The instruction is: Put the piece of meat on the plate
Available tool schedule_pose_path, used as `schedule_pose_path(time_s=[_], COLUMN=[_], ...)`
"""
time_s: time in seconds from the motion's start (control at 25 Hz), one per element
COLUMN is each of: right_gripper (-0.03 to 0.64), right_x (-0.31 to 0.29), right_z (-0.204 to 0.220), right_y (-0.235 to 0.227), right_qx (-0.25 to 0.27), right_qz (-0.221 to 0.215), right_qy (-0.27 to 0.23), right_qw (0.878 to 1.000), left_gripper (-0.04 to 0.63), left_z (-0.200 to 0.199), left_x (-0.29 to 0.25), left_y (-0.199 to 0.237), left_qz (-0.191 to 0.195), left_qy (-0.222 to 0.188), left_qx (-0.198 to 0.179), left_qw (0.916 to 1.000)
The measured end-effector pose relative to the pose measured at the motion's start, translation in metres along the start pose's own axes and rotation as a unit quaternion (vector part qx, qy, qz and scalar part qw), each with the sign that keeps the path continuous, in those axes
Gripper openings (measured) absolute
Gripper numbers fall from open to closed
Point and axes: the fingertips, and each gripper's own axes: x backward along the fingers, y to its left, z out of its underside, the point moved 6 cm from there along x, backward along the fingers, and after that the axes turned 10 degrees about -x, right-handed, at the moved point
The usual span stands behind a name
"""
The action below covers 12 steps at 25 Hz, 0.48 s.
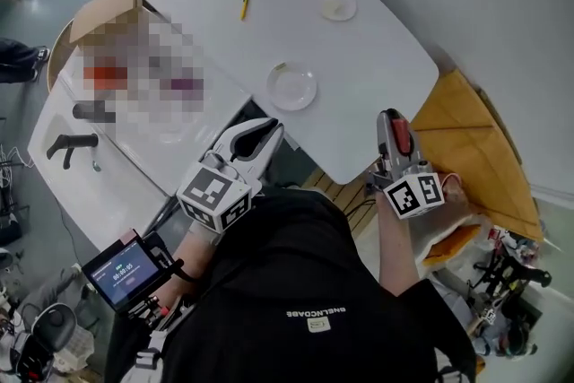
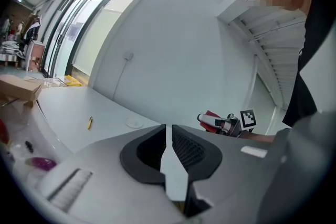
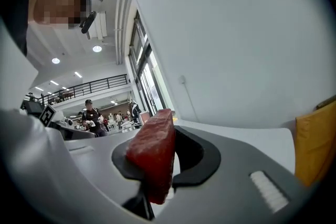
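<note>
A dark red block of meat (image 3: 153,157) stands on edge between the jaws of my right gripper (image 1: 391,119), which is shut on it. In the head view the meat (image 1: 401,137) shows red along the gripper, held just off the white table's near edge. The empty white plate (image 1: 291,87) lies on the table (image 1: 206,40), ahead and to the left of that gripper. My left gripper (image 1: 273,128) hovers at the table's near edge, below the plate, shut with nothing between its jaws. The right gripper (image 2: 223,123) also shows in the left gripper view.
A smaller dish (image 1: 338,6) and a yellow pen (image 1: 244,5) lie farther back on the table. An open cardboard box (image 1: 108,9) sits at the left end. Orange-yellow cushions (image 1: 466,139) lie to the right of the table. People stand far off in the hall (image 3: 90,115).
</note>
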Motion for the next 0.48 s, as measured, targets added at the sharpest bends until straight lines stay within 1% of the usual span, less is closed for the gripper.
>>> schedule_pose_path(time_s=[0.08,0.28,0.48], right_gripper=[0.08,0.081,0.081], right_x=[-0.025,-0.1,-0.131], right_z=[0.01,0.054,0.079], right_y=[0.002,0.008,0.005], right_qx=[0.003,0.011,0.016], right_qz=[-0.006,-0.024,-0.041], right_qy=[0.019,0.069,0.113], right_qw=[1.0,0.997,0.993], left_gripper=[0.043,0.045,0.052], left_z=[0.002,0.018,0.024], left_x=[0.002,0.013,0.016], left_y=[0.017,0.077,0.089], left_qz=[-0.006,-0.027,-0.043], left_qy=[0.003,0.017,0.03], left_qx=[0.008,0.031,0.04], left_qw=[0.9999,0.999,0.9978])
